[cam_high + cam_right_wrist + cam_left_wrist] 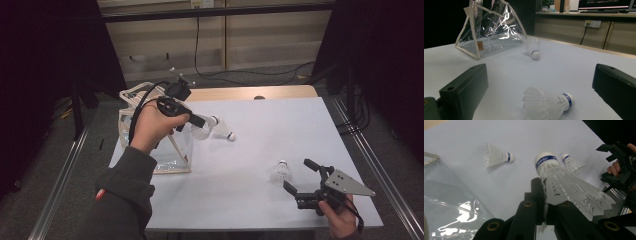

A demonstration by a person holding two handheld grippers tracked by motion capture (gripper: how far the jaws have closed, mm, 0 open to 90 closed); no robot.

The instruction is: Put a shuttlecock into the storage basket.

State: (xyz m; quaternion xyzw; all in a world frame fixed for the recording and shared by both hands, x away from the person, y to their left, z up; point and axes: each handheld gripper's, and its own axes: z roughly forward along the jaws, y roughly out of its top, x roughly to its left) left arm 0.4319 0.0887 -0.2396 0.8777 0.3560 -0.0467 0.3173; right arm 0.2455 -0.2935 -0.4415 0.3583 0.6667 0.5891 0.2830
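Currently left gripper [202, 122] is raised over the table's [260, 130] left edge, jaws clamped on the feather skirt of shuttlecock 1 [564, 185], cork pointing away. Beside it stands a clear bag [150, 135] at the left edge. Shuttlecock 2 [222, 131] lies near the table's middle. Right gripper [302, 176] sits near the front right corner, jaws wide apart, holding nothing, shuttlecock 3 [282, 170] just ahead of them.

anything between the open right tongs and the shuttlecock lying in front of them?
Nothing. In the right gripper view, bare white table runs up to the shuttlecock, which lies ahead of the right tongs, untouched.
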